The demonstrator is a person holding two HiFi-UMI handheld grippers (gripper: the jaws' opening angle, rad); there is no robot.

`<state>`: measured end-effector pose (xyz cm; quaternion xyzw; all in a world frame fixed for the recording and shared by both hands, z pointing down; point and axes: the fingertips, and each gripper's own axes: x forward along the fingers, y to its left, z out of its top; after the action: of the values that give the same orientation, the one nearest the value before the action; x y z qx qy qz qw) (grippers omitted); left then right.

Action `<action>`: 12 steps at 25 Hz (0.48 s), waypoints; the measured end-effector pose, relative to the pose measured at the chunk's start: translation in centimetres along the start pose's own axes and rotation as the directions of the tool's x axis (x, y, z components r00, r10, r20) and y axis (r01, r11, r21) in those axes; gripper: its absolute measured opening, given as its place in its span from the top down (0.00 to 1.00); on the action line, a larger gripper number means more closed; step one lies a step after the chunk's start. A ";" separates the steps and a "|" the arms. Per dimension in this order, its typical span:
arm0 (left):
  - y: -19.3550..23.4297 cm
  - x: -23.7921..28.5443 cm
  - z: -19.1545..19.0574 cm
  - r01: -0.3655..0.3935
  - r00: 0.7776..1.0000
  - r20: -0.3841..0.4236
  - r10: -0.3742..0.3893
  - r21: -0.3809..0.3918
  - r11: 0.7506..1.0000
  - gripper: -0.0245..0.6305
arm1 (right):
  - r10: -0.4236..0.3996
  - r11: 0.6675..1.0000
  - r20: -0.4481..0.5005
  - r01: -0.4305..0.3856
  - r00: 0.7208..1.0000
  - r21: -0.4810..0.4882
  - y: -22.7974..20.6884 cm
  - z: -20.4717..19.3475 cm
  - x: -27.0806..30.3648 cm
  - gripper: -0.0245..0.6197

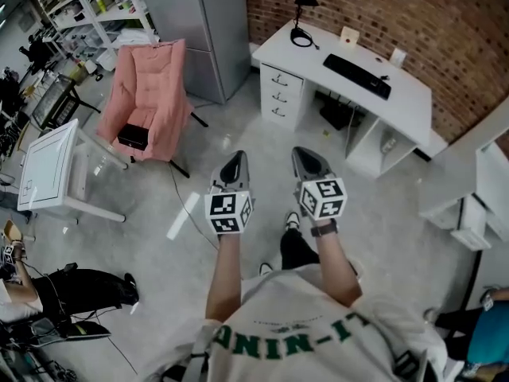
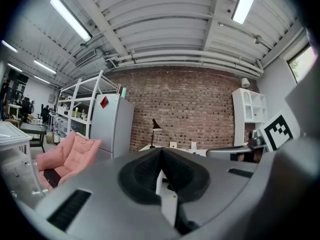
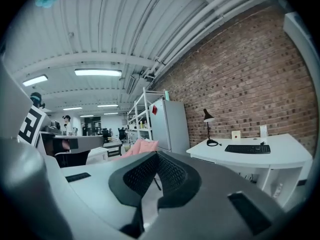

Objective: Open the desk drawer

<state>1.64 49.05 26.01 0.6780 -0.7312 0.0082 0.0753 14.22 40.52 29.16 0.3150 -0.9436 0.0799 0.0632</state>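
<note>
The left gripper (image 1: 234, 162) and right gripper (image 1: 307, 157) are held side by side, near level, above the grey floor (image 1: 238, 126). Both point toward the white desk (image 1: 413, 106), which stands against the brick wall (image 1: 374, 6). Both sets of jaws are closed, pad against pad, with nothing between them. The drawer unit (image 1: 281, 94) sits under the desk's left end as the head view shows it, and its three stacked drawers are flush. Both grippers are well apart from it. A black keyboard (image 1: 356, 76) and a black desk lamp (image 1: 303, 0) rest on the desktop. A pink armchair (image 1: 151, 94) stands to the left.
</note>
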 end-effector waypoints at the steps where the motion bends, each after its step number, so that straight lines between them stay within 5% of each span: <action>1: 0.3 0.9 0.0 0.003 1.000 -0.002 -0.002 0.001 1.000 0.97 | -0.004 1.000 -0.004 0.004 1.000 0.011 -0.5 -0.1 1.0 0.96; 12: 4.7 17.7 2.9 -0.018 1.000 -0.022 0.019 0.027 0.999 0.97 | 0.047 0.994 -0.021 -0.045 0.999 0.101 -10.1 3.5 17.1 0.96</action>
<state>-4.50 31.59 25.68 0.6720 -0.7363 0.0262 0.0746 6.49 21.91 29.79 0.2949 -0.9446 0.1325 0.0564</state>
